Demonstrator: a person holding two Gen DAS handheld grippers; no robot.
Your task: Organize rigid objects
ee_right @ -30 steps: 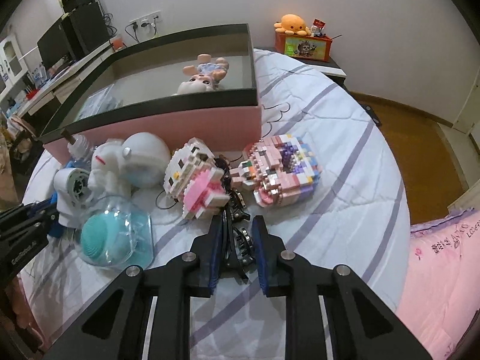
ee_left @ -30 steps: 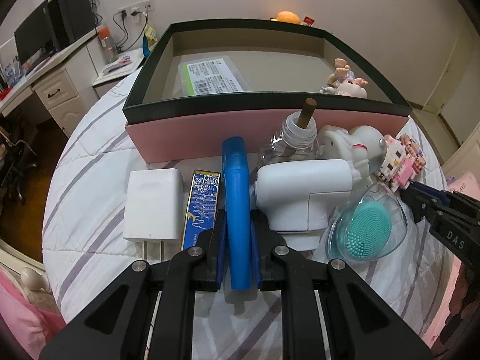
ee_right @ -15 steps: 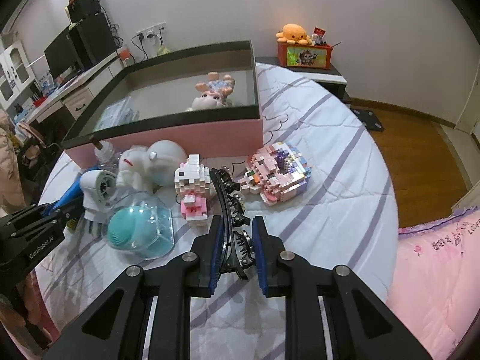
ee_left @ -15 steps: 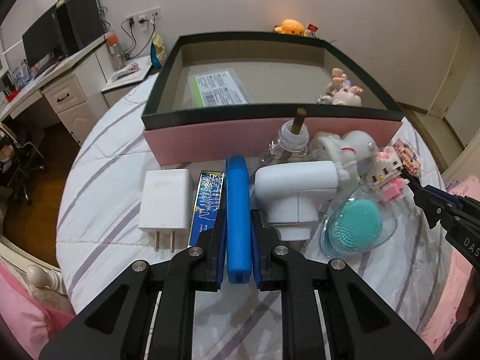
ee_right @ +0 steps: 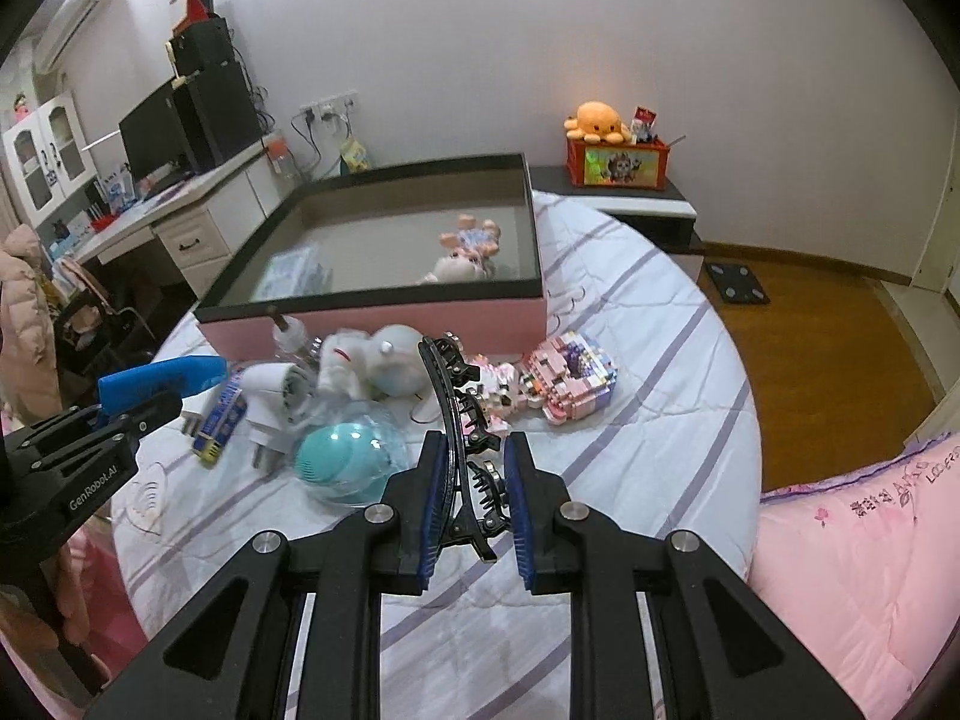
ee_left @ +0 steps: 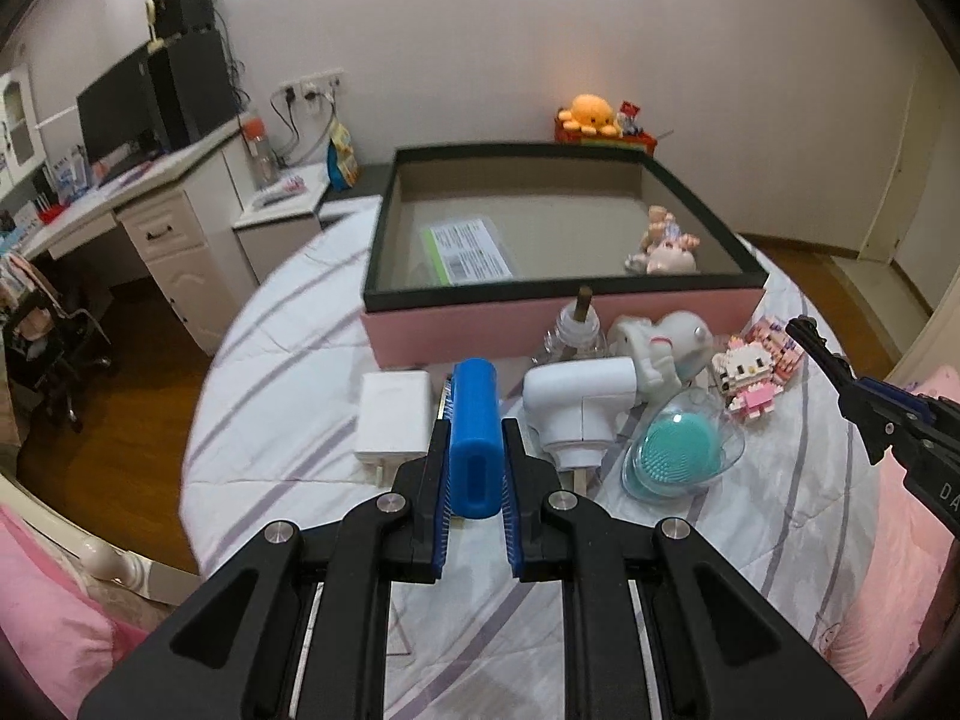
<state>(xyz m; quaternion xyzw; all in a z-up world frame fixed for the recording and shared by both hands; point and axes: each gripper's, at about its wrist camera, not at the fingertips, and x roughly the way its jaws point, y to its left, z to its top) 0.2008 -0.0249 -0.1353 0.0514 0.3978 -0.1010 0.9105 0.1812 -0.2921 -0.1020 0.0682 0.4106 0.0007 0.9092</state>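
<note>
My left gripper [ee_left: 474, 480] is shut on a blue plastic bar [ee_left: 474, 444], held above the bed; it also shows in the right wrist view [ee_right: 159, 378]. My right gripper [ee_right: 474, 480] is shut on a black hair claw clip [ee_right: 462, 414], lifted above the bed; its tip shows in the left wrist view [ee_left: 819, 348]. The pink box with a dark rim [ee_left: 558, 318] stands behind the objects, with a doll [ee_left: 666, 246] and a labelled packet [ee_left: 468, 252] inside. The box also shows in the right wrist view [ee_right: 384, 324].
On the striped bedcover lie a white charger [ee_left: 393, 414], a white plug device [ee_left: 579, 402], a teal brush in a clear shell [ee_left: 678, 456], a white toy [ee_left: 666, 336], a small bottle [ee_left: 570, 330] and block figures [ee_left: 750, 378]. A desk [ee_left: 120, 210] stands left.
Both grippers have lifted up and back from the bed with their objects. The blue bar and the hair clip now hang above the bedcover, and the view is wider.
</note>
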